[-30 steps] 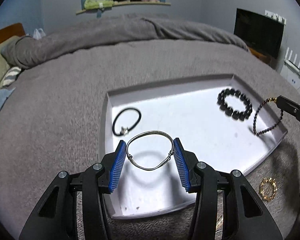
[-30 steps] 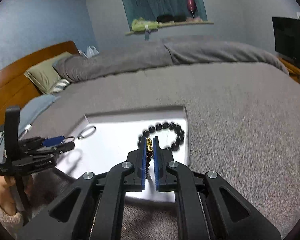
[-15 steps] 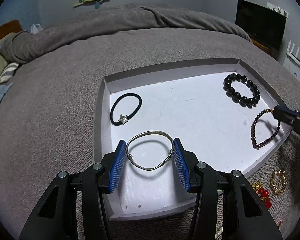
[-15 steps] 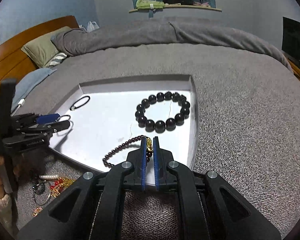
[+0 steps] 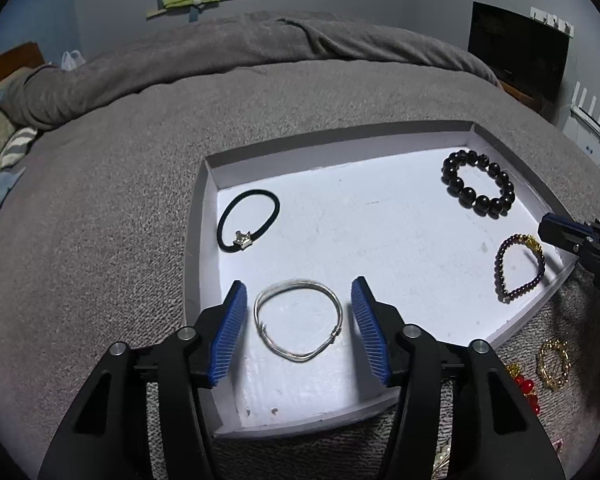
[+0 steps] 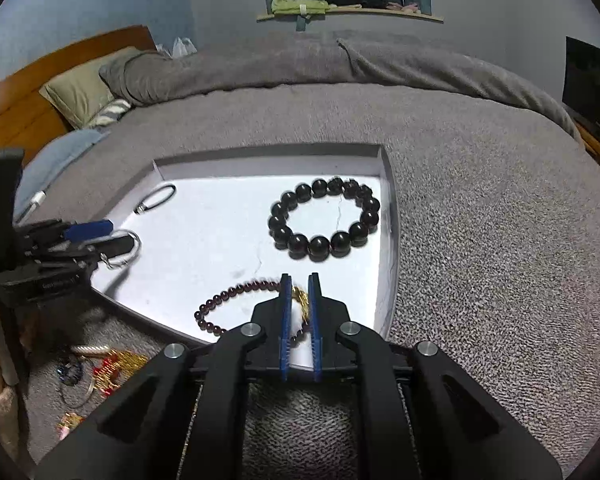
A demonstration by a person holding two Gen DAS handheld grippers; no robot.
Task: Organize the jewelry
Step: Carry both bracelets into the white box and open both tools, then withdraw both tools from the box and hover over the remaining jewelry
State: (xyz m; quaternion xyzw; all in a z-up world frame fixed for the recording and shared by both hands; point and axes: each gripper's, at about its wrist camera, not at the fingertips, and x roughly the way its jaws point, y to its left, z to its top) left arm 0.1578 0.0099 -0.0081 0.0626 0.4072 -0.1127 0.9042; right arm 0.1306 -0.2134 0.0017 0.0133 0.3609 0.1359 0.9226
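Left gripper (image 5: 298,304) hovering over the near-left part of the white tray (image 5: 204,216), jaws just been opening — blue pads now standing clear on either side of the silver bangle (image 5: 298,326), gaps showing on both sides. Bangle lying flat on the tray floor between them, gripped by nothing.

Over on the right gripper (image 6: 300,292), jaws just been opening too, parted only a sliver. Gold charm of the small dark-red bead bracelet (image 6: 228,296) sitting in the narrow gap between the pads; cannot tell whether the pads touch it. Rest of that bracelet draped flat on the tray floor, trailing left from the fingertips, close to the near rim.

Elsewhere in the tray: large black bead bracelet (image 6: 324,220) resting near the far-right corner, just beyond the right gripper. Black hair tie (image 5: 248,220) with a small silver star charm lying by the left wall, beyond the bangle.

Tray resting on a grey blanket (image 5: 100,200). Outside the tray, at its near edge on the blanket — a loose heap of jewelry (image 6: 108,368), gold and red pieces tangled together, plus a gold ring-shaped piece (image 5: 553,364) lying apart from the red beads.
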